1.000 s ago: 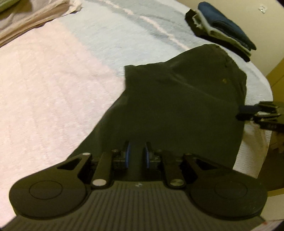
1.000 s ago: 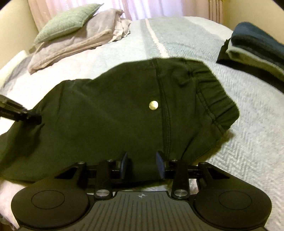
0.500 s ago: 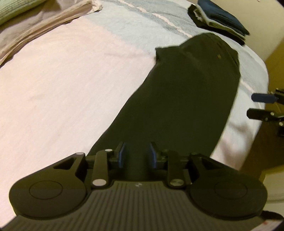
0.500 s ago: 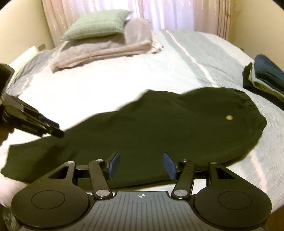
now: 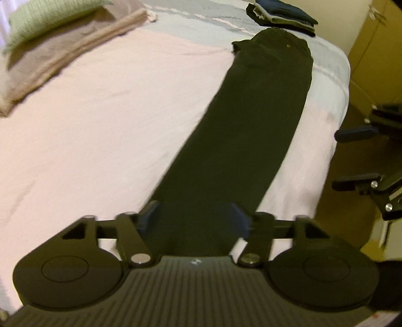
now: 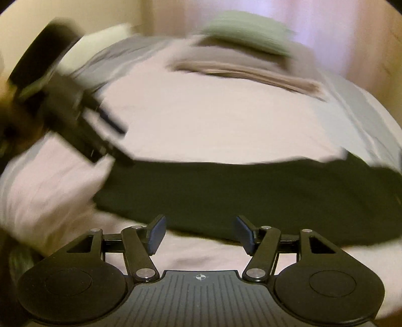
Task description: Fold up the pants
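Observation:
The dark pants (image 5: 253,130) lie stretched out long and flat on the bed, waist at the far end and leg end under my left gripper (image 5: 193,218). Its jaws are opening wide; the leg lies between and beneath the fingers (image 5: 148,216), which do not press on it. In the right wrist view the pants (image 6: 251,196) run across as a dark band. My right gripper (image 6: 201,232) hovers at their near edge, jaws opening, nothing between them. Each view also shows the other gripper: the right gripper (image 5: 356,156) open past the bed's side, the left gripper (image 6: 100,130) blurred.
A stack of folded clothes (image 5: 281,15) sits past the waist at the far corner. Pillows (image 5: 50,22) and a folded blanket (image 5: 70,50) lie at the head of the bed. The bed edge (image 5: 336,105) drops off on the right beside wooden furniture (image 5: 371,50).
Both grippers swept away from the waist along the pants, which now lie drawn out long. The left jaws went from nearly shut on cloth to wide apart; the right jaws widened too.

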Motion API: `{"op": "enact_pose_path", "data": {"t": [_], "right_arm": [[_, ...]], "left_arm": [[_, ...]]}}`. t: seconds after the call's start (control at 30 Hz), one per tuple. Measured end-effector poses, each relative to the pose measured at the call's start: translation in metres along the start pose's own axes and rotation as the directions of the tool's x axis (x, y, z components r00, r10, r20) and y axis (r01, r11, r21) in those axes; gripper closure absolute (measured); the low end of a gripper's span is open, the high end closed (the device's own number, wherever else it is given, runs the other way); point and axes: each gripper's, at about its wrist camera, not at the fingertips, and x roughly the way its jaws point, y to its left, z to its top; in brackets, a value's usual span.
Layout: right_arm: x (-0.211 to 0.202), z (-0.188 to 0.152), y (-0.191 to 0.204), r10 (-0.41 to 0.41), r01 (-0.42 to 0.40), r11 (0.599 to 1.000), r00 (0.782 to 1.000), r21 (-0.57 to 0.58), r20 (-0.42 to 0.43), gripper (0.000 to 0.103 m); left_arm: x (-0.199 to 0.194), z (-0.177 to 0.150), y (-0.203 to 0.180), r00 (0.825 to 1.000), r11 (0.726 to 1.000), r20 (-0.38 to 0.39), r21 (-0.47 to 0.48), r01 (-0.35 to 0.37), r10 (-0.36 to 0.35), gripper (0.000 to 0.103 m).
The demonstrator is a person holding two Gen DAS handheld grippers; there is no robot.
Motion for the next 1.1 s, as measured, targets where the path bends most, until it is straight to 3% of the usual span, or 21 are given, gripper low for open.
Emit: {"op": "enact_pose_path", "data": {"t": [0.17, 0.3, 0.4, 0.5, 0.73, 0.77, 0.8, 0.9, 1.1], "right_arm": [[0.041, -0.003, 0.078, 0.077, -0.069, 0.962, 0.997, -0.265, 0.022, 0.044], [0.078, -0.008, 0.119, 0.071, -0.046, 0.917, 0.996, -0.395, 0.048, 0.044], [0.109, -0.013, 0.142, 0.040, -0.012, 0.896, 0.998, -0.443, 0.055, 0.044], [0.141, -0.025, 0.171, -0.025, 0.052, 0.844, 0.998, -0.534, 0.058, 0.046], [0.180, -0.046, 0.177, -0.164, 0.194, 0.750, 0.981, -0.633, 0.106, 0.057], [0.184, -0.046, 0.174, -0.177, 0.201, 0.749, 0.979, -0.632, 0.101, 0.062], [0.188, -0.045, 0.171, -0.182, 0.201, 0.753, 0.979, -0.626, 0.095, 0.072], [0.181, -0.036, 0.162, -0.160, 0.179, 0.791, 0.983, -0.585, 0.085, 0.094], [0.127, 0.016, 0.119, -0.135, 0.177, 0.935, 0.979, -0.308, 0.152, 0.097]], "left_arm": [[-0.020, -0.057, 0.035, 0.996, 0.983, -0.002, 0.158, -0.091, 0.092, 0.026], [-0.025, -0.091, 0.056, 0.993, 0.937, 0.031, 0.329, -0.115, 0.111, 0.018], [-0.015, -0.110, 0.070, 0.994, 0.906, 0.038, 0.409, -0.107, 0.100, 0.016], [0.001, -0.117, 0.083, 0.997, 0.892, 0.055, 0.446, -0.066, 0.046, 0.016], [0.024, -0.128, 0.100, 0.996, 0.870, 0.081, 0.494, -0.003, -0.042, 0.016], [0.026, -0.127, 0.102, 0.995, 0.869, 0.086, 0.495, -0.001, -0.049, 0.016], [0.027, -0.127, 0.104, 0.994, 0.869, 0.093, 0.495, -0.002, -0.051, 0.016], [0.028, -0.124, 0.107, 0.992, 0.874, 0.108, 0.486, -0.001, -0.059, 0.016], [0.012, -0.101, 0.112, 0.985, 0.889, 0.162, 0.457, -0.022, -0.059, 0.016]]}}
